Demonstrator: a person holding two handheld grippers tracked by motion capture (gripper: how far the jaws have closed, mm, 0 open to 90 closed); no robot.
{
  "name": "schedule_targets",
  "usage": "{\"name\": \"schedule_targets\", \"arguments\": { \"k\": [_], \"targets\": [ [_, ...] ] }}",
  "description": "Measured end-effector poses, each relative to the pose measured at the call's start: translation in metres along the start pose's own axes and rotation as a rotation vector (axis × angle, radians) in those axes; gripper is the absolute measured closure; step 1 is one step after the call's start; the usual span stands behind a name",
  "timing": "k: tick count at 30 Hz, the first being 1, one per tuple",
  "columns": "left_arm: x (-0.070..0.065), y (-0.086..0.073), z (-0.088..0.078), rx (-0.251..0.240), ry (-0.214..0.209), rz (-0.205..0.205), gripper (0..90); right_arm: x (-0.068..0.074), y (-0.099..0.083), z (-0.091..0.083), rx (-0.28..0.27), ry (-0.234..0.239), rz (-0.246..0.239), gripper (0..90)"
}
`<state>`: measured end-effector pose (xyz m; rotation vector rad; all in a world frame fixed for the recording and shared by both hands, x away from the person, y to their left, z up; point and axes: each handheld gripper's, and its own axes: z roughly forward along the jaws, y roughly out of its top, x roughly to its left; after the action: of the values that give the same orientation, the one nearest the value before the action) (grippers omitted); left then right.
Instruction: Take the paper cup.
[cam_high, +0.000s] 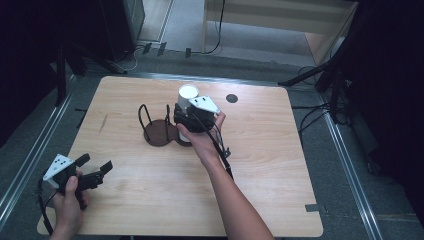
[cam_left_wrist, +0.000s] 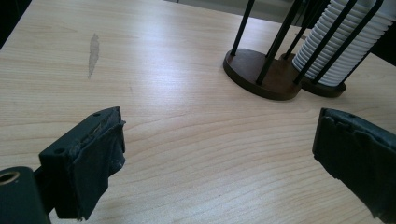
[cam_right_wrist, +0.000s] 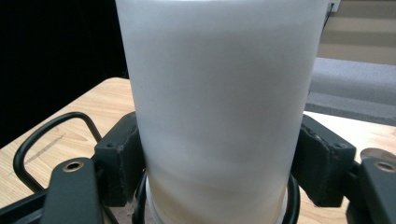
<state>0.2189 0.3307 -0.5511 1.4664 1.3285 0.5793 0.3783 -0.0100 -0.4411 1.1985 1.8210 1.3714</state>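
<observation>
— What's hidden? 
— The cup holder (cam_high: 165, 131) base is partly behind the right gripper (cam_high: 186, 120); the white cup (cam_high: 187, 95) is cut off at the top up close.
— And the cup? 
— Smooth, white, mid-table above the ribbed cup stack (cam_left_wrist: 338, 44); right jaws pinch it; the left gripper (cam_high: 95, 170) is spread, near the table (cam_high: 260, 175) corner.

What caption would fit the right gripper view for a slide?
Right tool closed on a white paper cup, at the top of a cup stack in a wire holder on a wooden table.
</observation>
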Motion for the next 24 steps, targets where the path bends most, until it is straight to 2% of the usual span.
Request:
{"name": "schedule_targets", "arguments": {
  "k": [8, 13, 24],
  "targets": [
    [0.000, 0.000, 0.000, -0.003, -0.001, 0.001, 2.6, 0.000, 0.007, -0.005, -0.027, 0.000, -0.004, 27.2],
    [0.000, 0.000, -0.001, -0.002, -0.003, 0.000, 2.6, 0.000, 0.019, -0.012, -0.049, 0.000, -0.012, 27.6],
    [0.000, 0.000, 0.000, -0.004, -0.005, 0.003, 2.7, 0.002, 0.046, -0.032, -0.117, 0.020, 0.015, 28.1]
  ]
}}
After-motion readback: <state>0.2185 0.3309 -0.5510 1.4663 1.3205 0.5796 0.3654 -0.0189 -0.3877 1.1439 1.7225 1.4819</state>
